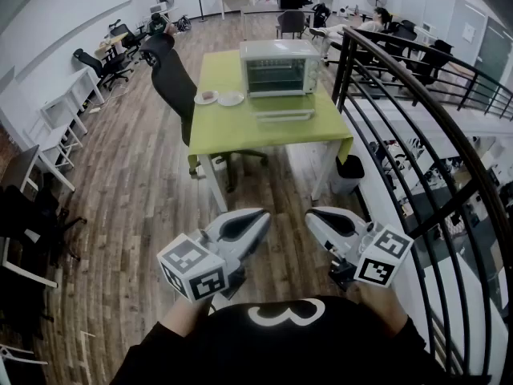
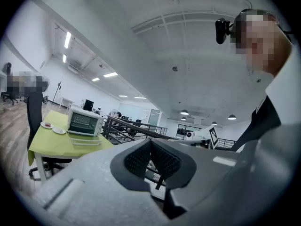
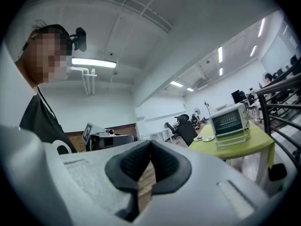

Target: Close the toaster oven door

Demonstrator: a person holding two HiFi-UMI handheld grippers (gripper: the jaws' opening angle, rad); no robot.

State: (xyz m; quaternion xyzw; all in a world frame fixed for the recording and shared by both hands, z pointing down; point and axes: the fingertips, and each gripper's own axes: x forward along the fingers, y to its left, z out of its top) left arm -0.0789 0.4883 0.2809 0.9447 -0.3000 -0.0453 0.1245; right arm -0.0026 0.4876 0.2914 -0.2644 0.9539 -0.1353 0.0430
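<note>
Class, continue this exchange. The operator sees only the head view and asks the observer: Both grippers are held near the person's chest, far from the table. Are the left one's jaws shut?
Observer: Yes. The left gripper view shows the left gripper with its jaws together and nothing between them.
Operator: And the right one?
Observer: Its own view shows the right gripper shut and empty too.
Operator: Is the oven door fully down?
Observer: Seen from the side in the right gripper view, the toaster oven has its door lying about level above the green table.

1 toaster oven (image 1: 280,67) — 2 plates (image 1: 206,97)
</note>
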